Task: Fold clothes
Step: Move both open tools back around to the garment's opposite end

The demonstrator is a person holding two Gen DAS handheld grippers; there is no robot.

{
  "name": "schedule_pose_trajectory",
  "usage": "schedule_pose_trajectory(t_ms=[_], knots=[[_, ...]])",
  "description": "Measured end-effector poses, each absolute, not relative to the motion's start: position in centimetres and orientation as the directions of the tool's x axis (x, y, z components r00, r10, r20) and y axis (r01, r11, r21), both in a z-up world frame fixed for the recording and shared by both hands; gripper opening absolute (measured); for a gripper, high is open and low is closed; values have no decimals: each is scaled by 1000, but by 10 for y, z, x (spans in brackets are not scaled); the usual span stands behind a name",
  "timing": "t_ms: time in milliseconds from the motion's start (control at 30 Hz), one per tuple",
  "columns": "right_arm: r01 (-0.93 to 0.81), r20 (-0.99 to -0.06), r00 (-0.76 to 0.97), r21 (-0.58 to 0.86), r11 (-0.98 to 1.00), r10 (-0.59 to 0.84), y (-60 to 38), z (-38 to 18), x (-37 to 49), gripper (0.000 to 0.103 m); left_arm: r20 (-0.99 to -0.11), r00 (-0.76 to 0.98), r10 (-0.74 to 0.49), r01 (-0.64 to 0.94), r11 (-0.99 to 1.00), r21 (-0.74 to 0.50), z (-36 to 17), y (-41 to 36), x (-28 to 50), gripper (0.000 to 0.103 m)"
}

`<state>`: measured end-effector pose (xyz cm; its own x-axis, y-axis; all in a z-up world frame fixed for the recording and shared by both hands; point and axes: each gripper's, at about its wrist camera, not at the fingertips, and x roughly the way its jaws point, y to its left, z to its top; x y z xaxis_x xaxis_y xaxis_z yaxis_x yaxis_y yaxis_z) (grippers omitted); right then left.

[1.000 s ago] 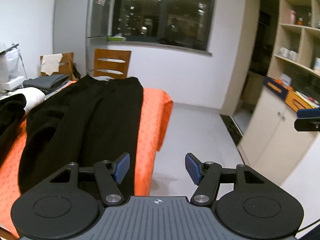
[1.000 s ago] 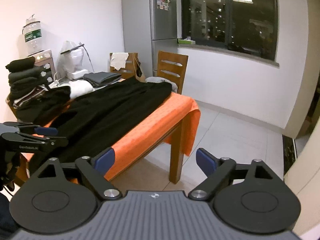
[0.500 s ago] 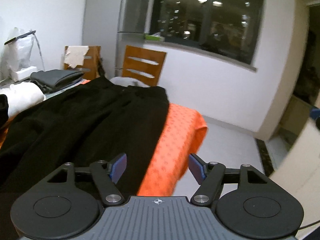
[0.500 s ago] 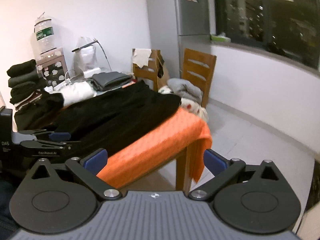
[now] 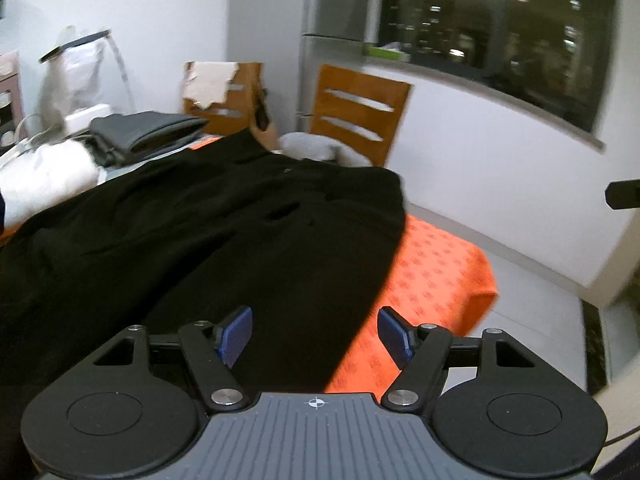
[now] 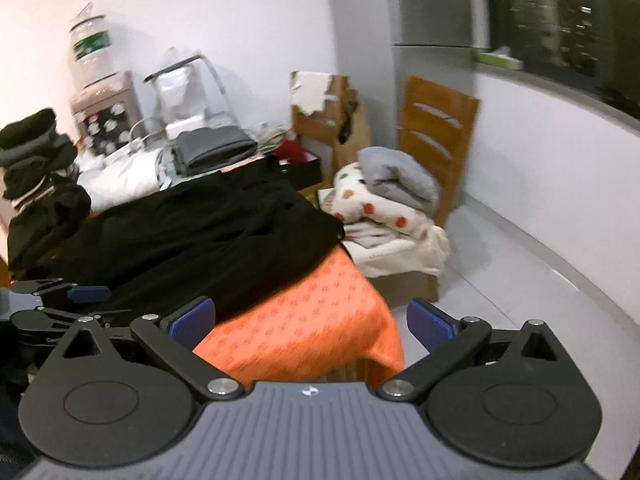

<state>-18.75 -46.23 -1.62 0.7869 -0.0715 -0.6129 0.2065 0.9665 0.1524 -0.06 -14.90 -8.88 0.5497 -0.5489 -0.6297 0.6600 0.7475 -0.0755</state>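
Orange tablecloth carries spread black trousers; left gripper and right gripper hover released, grasping nothing.

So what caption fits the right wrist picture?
Open fingers approach a black garment spread over an orange tablecloth.

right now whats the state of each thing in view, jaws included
left gripper: jaws open, empty, over the black garment's edge
right gripper: jaws open, empty, over the table corner
black garment: spread flat, unfolded
orange tablecloth: draped over the table corner
grey clothes: folded, at the table's far end
dark clothes pile: folded, stacked
wooden chair: piled with blankets
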Motion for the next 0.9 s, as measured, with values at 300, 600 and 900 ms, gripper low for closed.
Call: schedule_pose_trajectory(t_ms=[300,600,900], knots=[[-179,-651,723,147,973,231,-561,-33,-46,103,-667,668,-330,371,924,-86,-90,-193,18,72],[-482,-704,571,130,867,423,-599,-67,55,100,-703,698,-136,154,987,-39,-98,-227,-26,72],[-730,-753,359,142,669,551,-571,-105,106,92,-723,688,62,-93,996,-2,-93,-235,-66,72]])
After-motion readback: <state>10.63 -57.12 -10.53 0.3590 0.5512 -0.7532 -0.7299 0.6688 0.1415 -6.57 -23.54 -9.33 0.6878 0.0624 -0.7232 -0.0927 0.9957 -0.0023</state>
